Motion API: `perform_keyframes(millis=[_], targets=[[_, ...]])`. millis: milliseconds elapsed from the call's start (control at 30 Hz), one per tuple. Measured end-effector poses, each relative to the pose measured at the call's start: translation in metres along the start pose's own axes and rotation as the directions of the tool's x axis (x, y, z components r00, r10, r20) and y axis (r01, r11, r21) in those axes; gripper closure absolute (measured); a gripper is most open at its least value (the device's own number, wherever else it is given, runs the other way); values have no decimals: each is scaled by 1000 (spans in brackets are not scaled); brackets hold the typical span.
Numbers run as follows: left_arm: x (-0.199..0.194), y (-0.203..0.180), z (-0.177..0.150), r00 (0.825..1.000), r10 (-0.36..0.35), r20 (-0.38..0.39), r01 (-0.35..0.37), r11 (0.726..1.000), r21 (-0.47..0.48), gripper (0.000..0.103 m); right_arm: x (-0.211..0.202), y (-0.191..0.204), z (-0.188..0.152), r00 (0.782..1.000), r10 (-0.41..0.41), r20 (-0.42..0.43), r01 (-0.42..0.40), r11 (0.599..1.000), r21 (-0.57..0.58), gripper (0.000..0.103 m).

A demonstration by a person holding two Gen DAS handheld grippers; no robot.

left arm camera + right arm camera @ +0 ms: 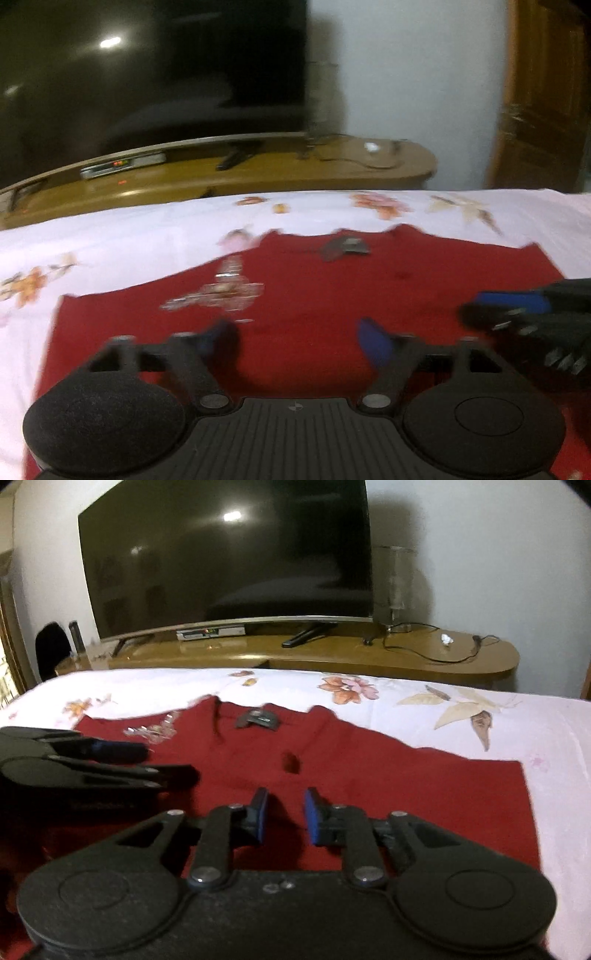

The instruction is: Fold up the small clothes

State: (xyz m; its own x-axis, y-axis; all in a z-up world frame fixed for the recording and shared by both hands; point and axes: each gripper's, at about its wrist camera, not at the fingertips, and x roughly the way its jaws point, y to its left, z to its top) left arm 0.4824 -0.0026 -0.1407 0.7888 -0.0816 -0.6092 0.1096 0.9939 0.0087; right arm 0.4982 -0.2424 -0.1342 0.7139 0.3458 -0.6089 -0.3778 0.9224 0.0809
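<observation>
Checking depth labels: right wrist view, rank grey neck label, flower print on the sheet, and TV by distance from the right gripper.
From the right gripper:
1. Grey neck label, on the red top, just ahead and slightly left.
2. Flower print, on the white sheet beyond the top's far edge, ahead and right.
3. TV, on the wooden stand behind the bed, farthest.

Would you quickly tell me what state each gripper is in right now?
Left gripper: jaws open wide above the red garment, holding nothing.
Right gripper: jaws slightly apart over it, nothing between them.

A dark television (225,557) stands on a wooden console (332,653).
</observation>
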Motion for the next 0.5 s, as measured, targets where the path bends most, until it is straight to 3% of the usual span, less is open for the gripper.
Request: perform_keyframes(millis=[100, 167, 233, 367, 500], targets=[[-3, 25, -8, 999, 49, -10, -49, 999, -23, 14, -5, -26, -1, 994, -108, -7, 108, 993, 41, 84], [-6, 39, -12, 999, 38, -9, -38, 999, -33, 14, -11, -47, -5, 989, -147, -10, 147, 987, 63, 90], [-6, 38, -13, 999, 51, -10, -51, 999, -15, 14, -17, -64, -9, 993, -118, -8, 118, 988, 94, 94], [-7, 32, -13, 997, 80, -6, -81, 997, -12, 14, -15, -55, -11, 989, -145, -1, 145, 989, 34, 93], [-7, 33, -12, 997, 80, -10, -80, 997, -13, 14, -16, -58, -12, 992, -129, 9, 129, 991, 47, 91]])
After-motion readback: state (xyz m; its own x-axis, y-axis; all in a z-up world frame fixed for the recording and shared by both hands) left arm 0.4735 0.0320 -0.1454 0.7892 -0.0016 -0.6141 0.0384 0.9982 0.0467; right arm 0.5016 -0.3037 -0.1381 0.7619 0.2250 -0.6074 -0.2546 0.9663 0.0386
